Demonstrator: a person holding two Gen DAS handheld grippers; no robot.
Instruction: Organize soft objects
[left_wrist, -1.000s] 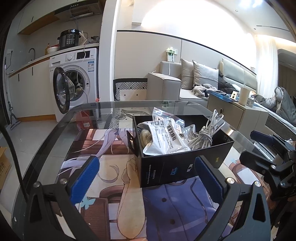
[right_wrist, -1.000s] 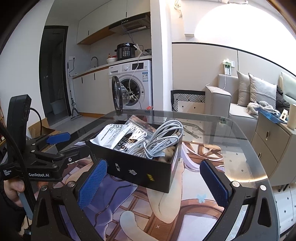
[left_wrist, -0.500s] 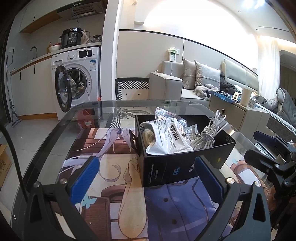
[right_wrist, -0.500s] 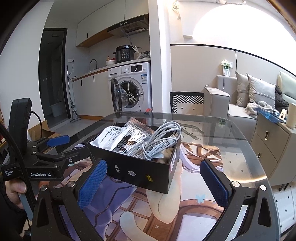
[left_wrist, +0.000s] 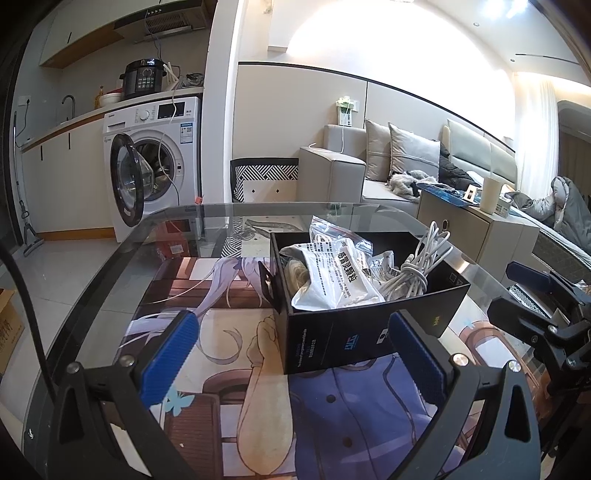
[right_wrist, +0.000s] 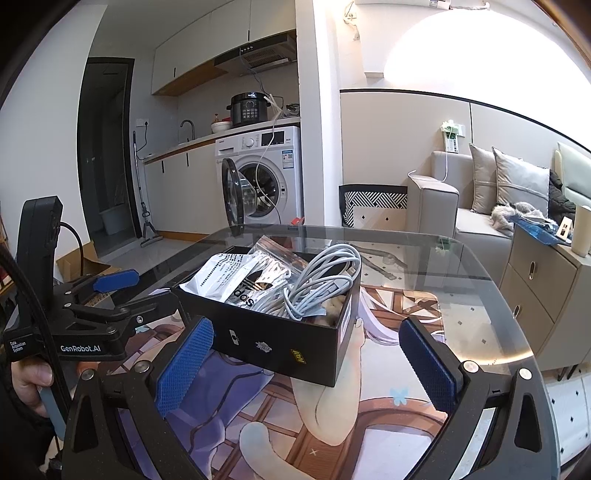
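Soft objects: in the left wrist view, the white pouch (left_wrist: 334, 282), the clear bags (left_wrist: 325, 230) and the white cable coil (left_wrist: 417, 267) all lie inside the black box (left_wrist: 369, 328), which stands on the printed mat (left_wrist: 229, 332) on the glass table (left_wrist: 110, 266).
Left gripper: your left gripper (left_wrist: 295, 354) is spread wide and holds nothing; the box's near wall sits just beyond its blue pads (left_wrist: 170, 354).
Right gripper, from the left: it (left_wrist: 539, 295) shows at the right edge, near the box's right corner, touching nothing.
Box, right wrist view: the black box (right_wrist: 280, 339) stands near and left of centre, with the pouch (right_wrist: 225, 273) on the left and the cable coil (right_wrist: 321, 284) heaped at the right, loops rising above the rim.
Right gripper: your right gripper (right_wrist: 306, 363) is also spread wide and empty, with its left pad just in front of the box wall.
Left gripper, from the right: your hand (right_wrist: 31, 380) holds it (right_wrist: 122, 288) at the left, low beside the box.
Stage: the mat around the box carries no loose items, so this fits either a packed box or one about to be unpacked.
Advice: whichever it is, keep the pads clear of the box walls, and pinch the cable at its wound middle, not at a single loop.
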